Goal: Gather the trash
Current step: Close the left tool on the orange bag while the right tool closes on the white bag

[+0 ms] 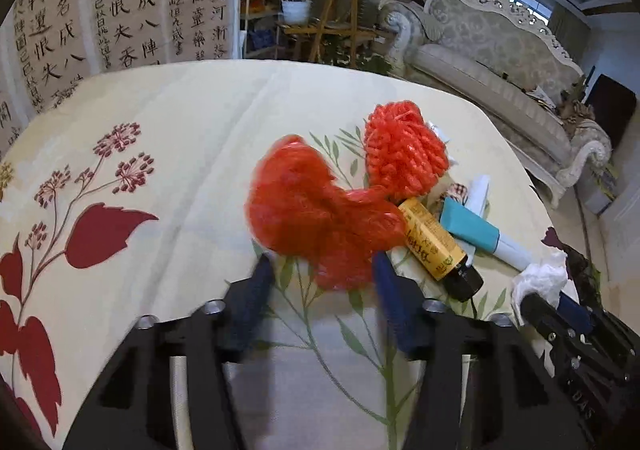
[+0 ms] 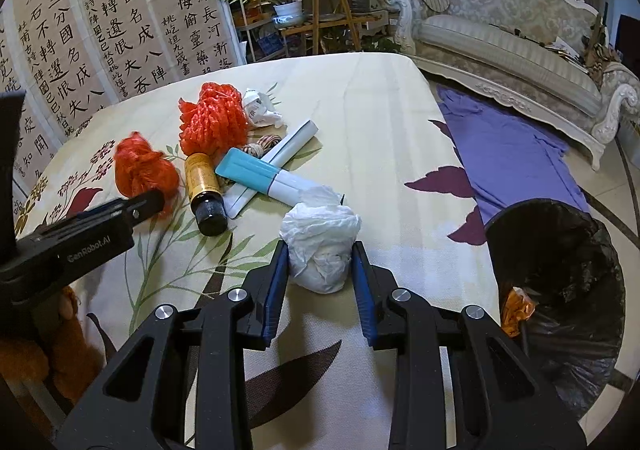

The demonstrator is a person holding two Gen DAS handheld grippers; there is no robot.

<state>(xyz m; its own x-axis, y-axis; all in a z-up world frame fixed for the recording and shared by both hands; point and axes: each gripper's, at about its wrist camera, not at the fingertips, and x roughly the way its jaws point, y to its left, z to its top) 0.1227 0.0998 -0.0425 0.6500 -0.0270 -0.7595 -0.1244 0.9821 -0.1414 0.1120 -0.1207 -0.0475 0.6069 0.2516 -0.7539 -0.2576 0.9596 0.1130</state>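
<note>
While upright, bottle (image 2: 205,190) cap toward camera.

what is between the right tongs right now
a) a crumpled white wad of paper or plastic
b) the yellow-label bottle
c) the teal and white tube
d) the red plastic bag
a: in the right wrist view the crumpled white wad sits between the right tongs, with both blue pads against its sides, while the yellow-label bottle lies further off on the tablecloth.
</note>
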